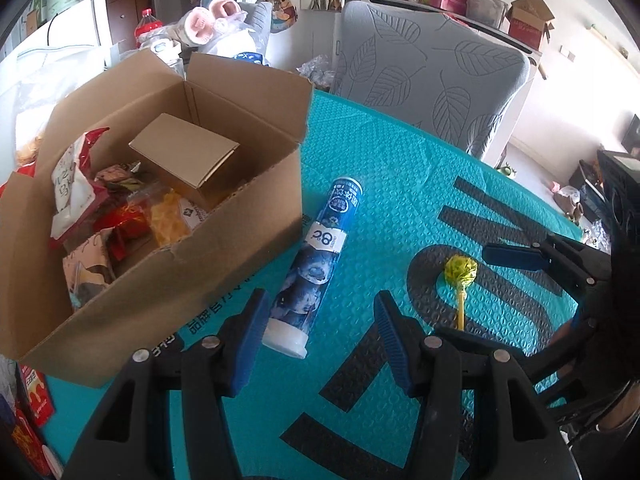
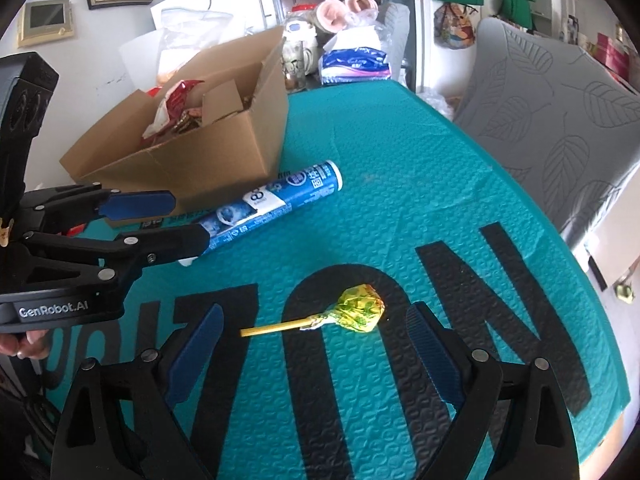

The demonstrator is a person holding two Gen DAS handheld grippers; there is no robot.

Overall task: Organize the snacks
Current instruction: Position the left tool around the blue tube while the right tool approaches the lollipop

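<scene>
A blue tube [image 1: 320,248] with a white cap lies on the teal mat [image 1: 400,184] beside an open cardboard box [image 1: 160,280] that holds several snack packets. My left gripper [image 1: 322,320] is low over the tube's cap end. Its jaws straddle the cap with a gap on the right side, so it is open. A yellow-green lollipop [image 2: 360,312] lies on the black lettering of the mat [image 2: 400,184]. My right gripper [image 2: 316,340] stands wide open around it without touching. The other views also show the left gripper [image 2: 191,218], the tube [image 2: 280,200] and the right gripper [image 1: 464,292].
A grey leaf-patterned chair [image 1: 432,76] stands behind the table. A smaller closed carton [image 1: 188,156] sits inside the box. Red packets [image 1: 34,400] lie off the mat's left edge. A tissue pack [image 2: 354,64] and other clutter crowd the far end past the box [image 2: 224,160].
</scene>
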